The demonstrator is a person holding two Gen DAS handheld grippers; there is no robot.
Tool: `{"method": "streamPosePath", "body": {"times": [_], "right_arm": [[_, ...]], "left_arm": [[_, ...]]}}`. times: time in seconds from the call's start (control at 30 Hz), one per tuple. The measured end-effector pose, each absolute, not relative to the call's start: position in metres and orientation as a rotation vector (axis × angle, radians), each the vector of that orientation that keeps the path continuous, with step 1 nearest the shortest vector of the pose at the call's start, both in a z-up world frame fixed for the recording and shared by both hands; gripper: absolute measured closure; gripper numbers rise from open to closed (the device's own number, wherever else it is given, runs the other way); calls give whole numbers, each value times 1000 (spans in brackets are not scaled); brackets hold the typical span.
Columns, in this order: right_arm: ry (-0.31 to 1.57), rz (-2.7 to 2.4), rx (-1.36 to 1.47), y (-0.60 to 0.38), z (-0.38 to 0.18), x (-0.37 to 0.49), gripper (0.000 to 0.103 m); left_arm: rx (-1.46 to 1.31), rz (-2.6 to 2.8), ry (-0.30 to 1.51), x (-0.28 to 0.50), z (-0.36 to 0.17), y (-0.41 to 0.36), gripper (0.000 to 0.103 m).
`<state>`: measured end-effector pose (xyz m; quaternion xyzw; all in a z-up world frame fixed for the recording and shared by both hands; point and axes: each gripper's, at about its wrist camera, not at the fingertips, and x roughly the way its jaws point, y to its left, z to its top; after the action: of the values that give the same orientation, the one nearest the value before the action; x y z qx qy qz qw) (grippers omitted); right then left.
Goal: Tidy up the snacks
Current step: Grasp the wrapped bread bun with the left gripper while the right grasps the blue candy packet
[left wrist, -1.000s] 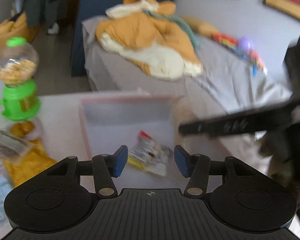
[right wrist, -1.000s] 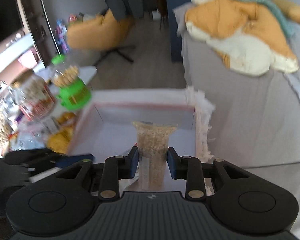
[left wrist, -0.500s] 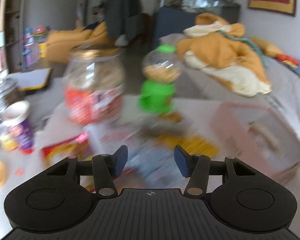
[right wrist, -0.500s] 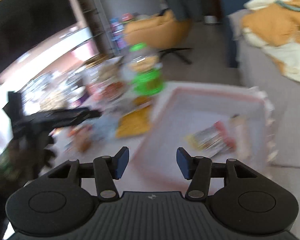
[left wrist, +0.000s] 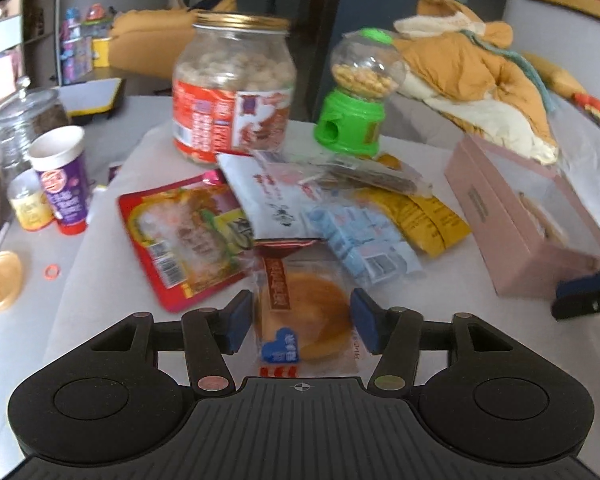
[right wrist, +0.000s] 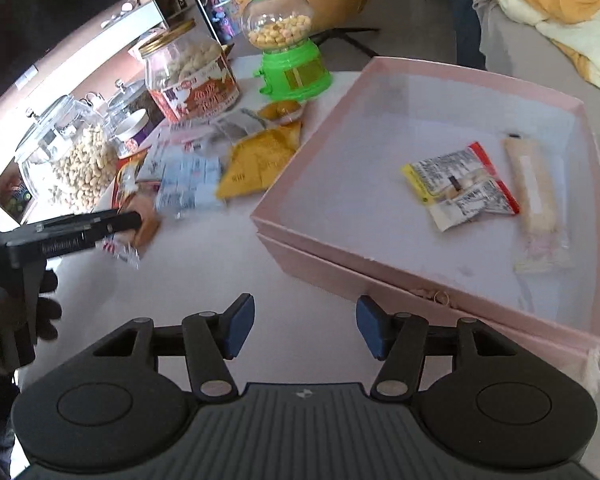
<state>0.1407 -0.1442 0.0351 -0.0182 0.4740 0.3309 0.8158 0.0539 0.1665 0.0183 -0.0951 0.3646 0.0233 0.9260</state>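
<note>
Left gripper [left wrist: 298,326]: we open wide to straddle the bun packet [left wrist: 304,316], untouched.
Right gripper [right wrist: 305,328]: opening, empty.
Pink box [right wrist: 380,276]: collecting snacks.

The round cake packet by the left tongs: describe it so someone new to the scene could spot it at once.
Start at the pink box on the white table, then look to the heap of snack packets beside it. The round cake packet lies at the heap's near edge, between the opening left tongs, untouched. Alone there, it is clear, showing one golden-brown disc and a blue heart label.
</note>
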Motion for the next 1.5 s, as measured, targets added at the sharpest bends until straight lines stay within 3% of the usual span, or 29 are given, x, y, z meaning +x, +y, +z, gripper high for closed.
{"method": "streamPosePath", "body": {"times": [0.07, 0.2, 0.47, 0.73, 0.83, 1.07, 1.23, 1.5], "right_arm": [[992, 696, -57, -133, 34, 142, 46], [946, 653, -128, -111, 32, 146, 46], [776, 736, -271, -43, 59, 116, 20], [667, 734, -421, 72, 34, 139, 19], [717, 715, -464, 92, 14, 149, 22], [851, 737, -449, 46, 13, 120, 30], [894, 695, -392, -15, 9, 93, 11], [822, 696, -279, -2, 5, 118, 9]], "left_arm": [[-142, 58, 773, 63, 13, 159, 37], [-50, 58, 741, 63, 8, 152, 40], [-228, 50, 673, 16, 7, 192, 40], [-221, 25, 621, -2, 3, 191, 40], [-218, 26, 617, -2, 2, 190, 40], [-174, 27, 627, -2, 2, 185, 40], [-124, 23, 641, 1, 2, 181, 40], [-88, 68, 676, -5, 4, 169, 39]]}}
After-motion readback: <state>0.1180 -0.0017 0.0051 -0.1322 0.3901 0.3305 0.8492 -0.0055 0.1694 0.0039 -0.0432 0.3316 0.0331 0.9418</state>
